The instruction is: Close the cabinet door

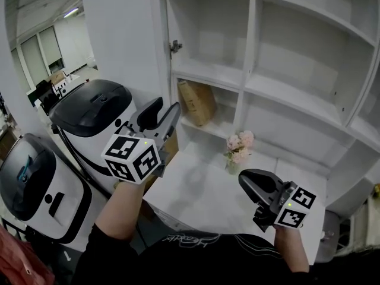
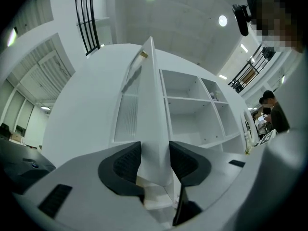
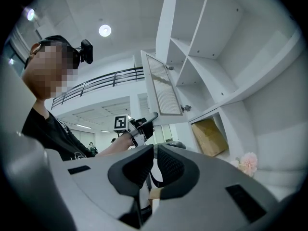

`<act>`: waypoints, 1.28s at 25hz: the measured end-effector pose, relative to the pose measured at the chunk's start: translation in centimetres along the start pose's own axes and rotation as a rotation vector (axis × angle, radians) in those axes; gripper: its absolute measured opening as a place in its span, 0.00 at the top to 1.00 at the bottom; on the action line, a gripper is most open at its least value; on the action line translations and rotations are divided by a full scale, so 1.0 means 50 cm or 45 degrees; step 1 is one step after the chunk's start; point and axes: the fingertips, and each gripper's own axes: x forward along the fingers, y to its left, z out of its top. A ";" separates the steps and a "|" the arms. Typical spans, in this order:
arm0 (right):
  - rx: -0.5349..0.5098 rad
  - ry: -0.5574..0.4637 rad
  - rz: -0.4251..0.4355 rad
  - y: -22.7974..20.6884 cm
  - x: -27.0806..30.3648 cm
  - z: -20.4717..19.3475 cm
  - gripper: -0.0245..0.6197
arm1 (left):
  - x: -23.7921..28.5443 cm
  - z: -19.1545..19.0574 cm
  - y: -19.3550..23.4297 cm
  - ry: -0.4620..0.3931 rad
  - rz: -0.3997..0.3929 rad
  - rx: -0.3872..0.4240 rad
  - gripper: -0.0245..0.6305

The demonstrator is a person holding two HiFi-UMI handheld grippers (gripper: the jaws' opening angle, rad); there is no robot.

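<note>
The white cabinet door (image 1: 119,40) stands swung open to the left of the shelf unit (image 1: 285,94), hung on a metal hinge (image 1: 175,45). My left gripper (image 1: 168,104) is at the door's free edge. In the left gripper view the door's edge (image 2: 154,105) runs up between the two dark pads (image 2: 126,165), and my left gripper (image 2: 155,162) is open around it. My right gripper (image 1: 246,180) hovers over the white counter at lower right, shut and empty. The right gripper view shows its pads nearly together (image 3: 155,162), with the door (image 3: 163,88) and the left gripper (image 3: 144,124) beyond.
A cardboard box (image 1: 199,101) leans in a lower shelf compartment. Pink flowers (image 1: 239,147) stand on the white counter (image 1: 202,189) below the shelves. Two black-topped white machines (image 1: 95,108) (image 1: 29,183) stand left of the door. People stand far off in the left gripper view.
</note>
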 end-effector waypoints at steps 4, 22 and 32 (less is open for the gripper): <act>-0.001 -0.005 -0.018 -0.006 -0.012 -0.001 0.88 | 0.018 -0.005 -0.021 0.005 -0.030 0.017 0.65; -0.015 -0.049 -0.155 -0.052 -0.094 0.018 0.88 | 0.167 -0.051 -0.129 0.035 -0.166 0.015 0.63; -0.030 -0.060 -0.232 -0.065 -0.114 0.020 0.88 | 0.212 -0.065 -0.142 0.037 -0.191 0.042 0.63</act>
